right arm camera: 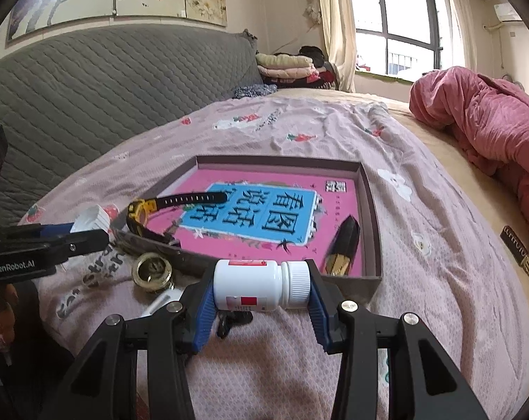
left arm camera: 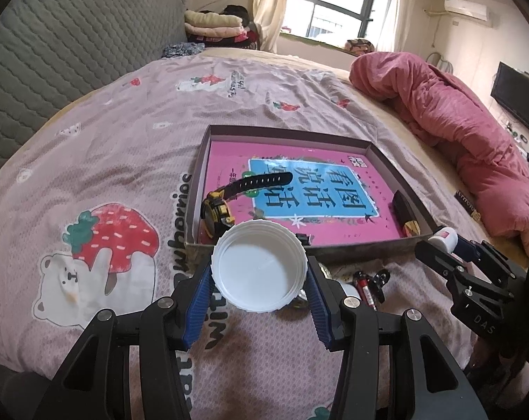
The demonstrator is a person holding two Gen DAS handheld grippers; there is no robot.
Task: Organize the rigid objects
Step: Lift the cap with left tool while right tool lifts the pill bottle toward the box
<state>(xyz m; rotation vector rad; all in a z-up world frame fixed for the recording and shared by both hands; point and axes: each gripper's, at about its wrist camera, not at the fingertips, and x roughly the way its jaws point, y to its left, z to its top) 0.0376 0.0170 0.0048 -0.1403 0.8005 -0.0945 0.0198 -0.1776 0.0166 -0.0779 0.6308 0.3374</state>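
My left gripper (left arm camera: 259,271) is shut on a wide white ribbed lid (left arm camera: 258,266), hollow side facing the camera, held just in front of the near wall of a shallow brown box (left arm camera: 401,168). My right gripper (right arm camera: 262,288) is shut on a white pill bottle (right arm camera: 254,285) lying crosswise, cap to the right, near the box's front edge (right arm camera: 371,210). Inside the box lie a pink book (left arm camera: 299,161), a black-and-yellow watch (left arm camera: 217,211) and a black and gold object (right arm camera: 345,245). The right gripper and bottle (left arm camera: 446,238) show at the right of the left wrist view.
Loose items lie on the strawberry-print sheet (left arm camera: 89,161) before the box: a brass ring (right arm camera: 152,270), a red-and-black small object (left arm camera: 366,285) and a white piece (right arm camera: 163,301). A pink quilt (left arm camera: 457,122) lies right; a grey padded headboard (right arm camera: 72,98) rises at left.
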